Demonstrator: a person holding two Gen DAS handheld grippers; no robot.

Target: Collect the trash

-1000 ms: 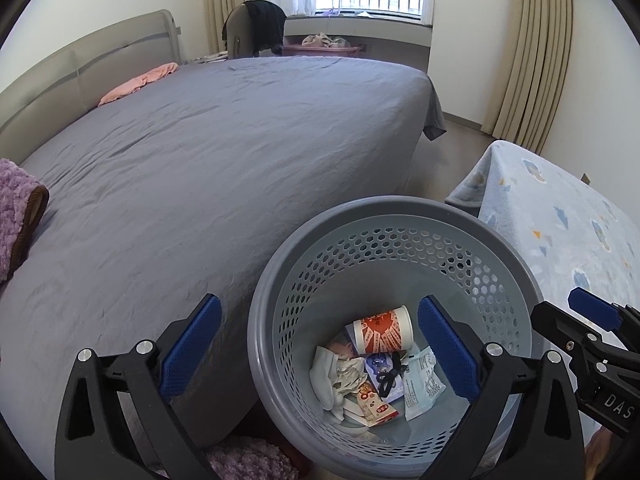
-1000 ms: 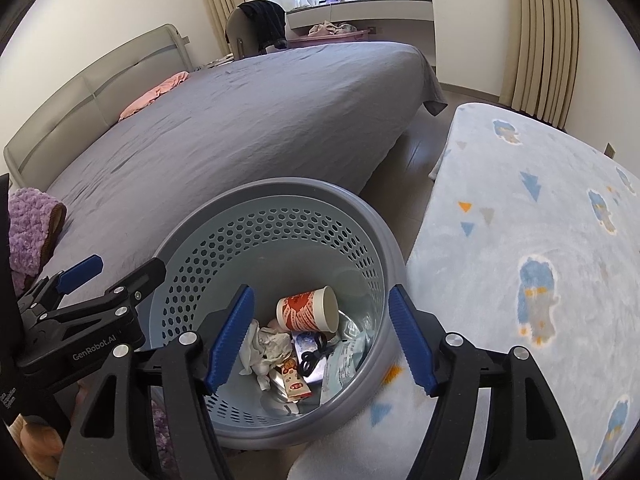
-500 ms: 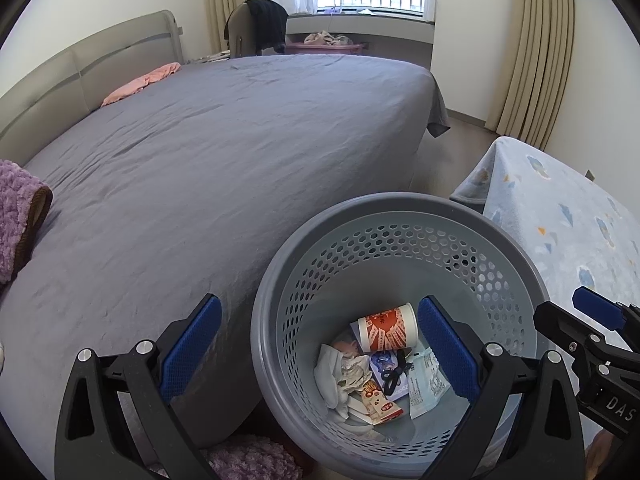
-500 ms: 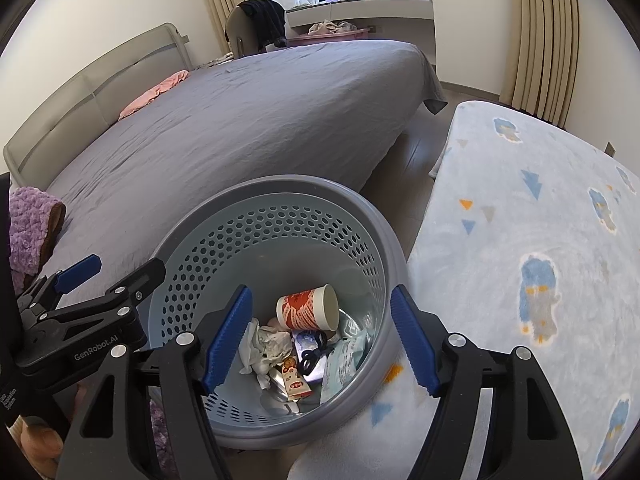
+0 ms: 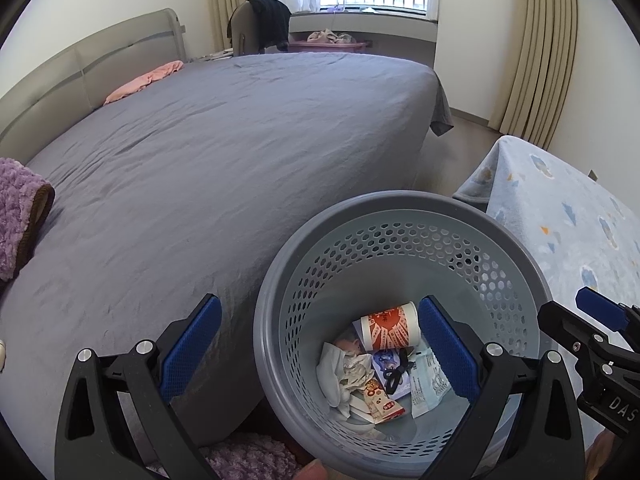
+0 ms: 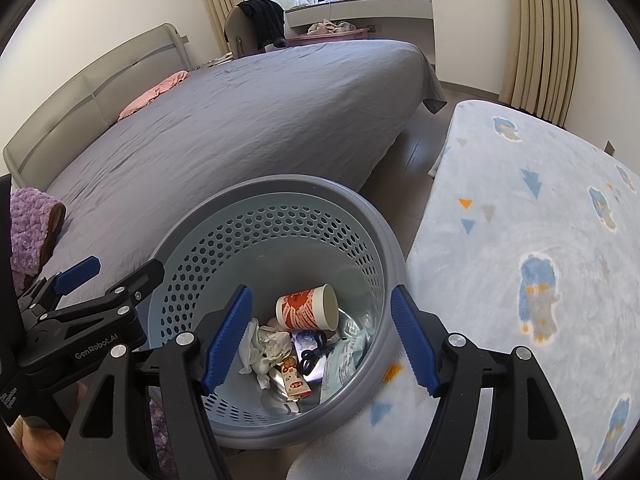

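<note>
A grey perforated trash basket (image 5: 400, 208) stands on the floor between the bed and a blue blanket; it also shows in the right wrist view (image 6: 280, 188). Inside lie a red-and-white paper cup (image 5: 390, 330) (image 6: 306, 308), crumpled white tissue (image 5: 340, 372) (image 6: 264, 348), snack wrappers (image 5: 382, 398) (image 6: 294, 378) and a black cord (image 5: 396, 372). My left gripper (image 5: 320, 350) is open and empty above the basket's left side. My right gripper (image 6: 320, 340) is open and empty above the basket's opening.
A large bed with a grey sheet (image 5: 224, 148) fills the left. A pink cloth (image 5: 146, 80) lies near the headboard. A purple fluffy item (image 5: 20, 216) sits at the bed's left edge. A light blue patterned blanket (image 6: 532, 240) covers the surface on the right.
Both grippers have drifted slightly; the basket sits a little lower and further right in the left wrist view. The trash in the basket has not moved. Both stay open.
</note>
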